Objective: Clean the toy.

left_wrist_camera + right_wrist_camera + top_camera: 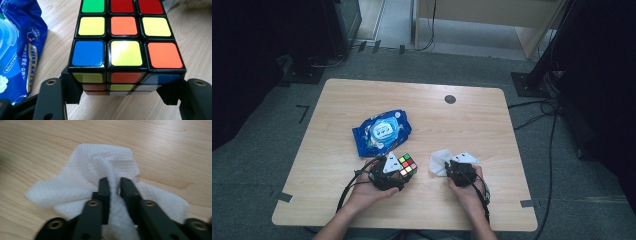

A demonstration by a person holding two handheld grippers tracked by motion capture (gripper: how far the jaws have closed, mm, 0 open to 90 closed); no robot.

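Left hand-held gripper point(398, 176): clamped on the puzzle cube point(126, 47), jaws pressing 2 opposite sides near the bottom layer, cube resting on the worktop point(462, 125) just ahead of the hand. Rigid plastic, fairly light, glossy stickers: likely slippery on the faces, and layers free to twist under uneven pressure. Best held square across 2 flat faces, low and centred, as now, to keep the layers from turning.

Right hand-held gripper point(114, 182): nearly shut, pinching a raised fold of the white wipe point(100, 170) between the jaw tips, the rest of the sheet lying crumpled on the worktop ahead of and to both sides of the jaws. Soft, limp, very light, probably damp; no stiffness at all, so likely to droop and trail once lifted. Textured weave gives good friction. A pinch on a bunched ridge holds better than one on a single edge, which could tear or slip out.

Blue wipe packet point(382, 131) lying beyond the left hand-held gripper, apart from the cube.

Likely risk: cube rotating in the grip while rubbed with the wipe.
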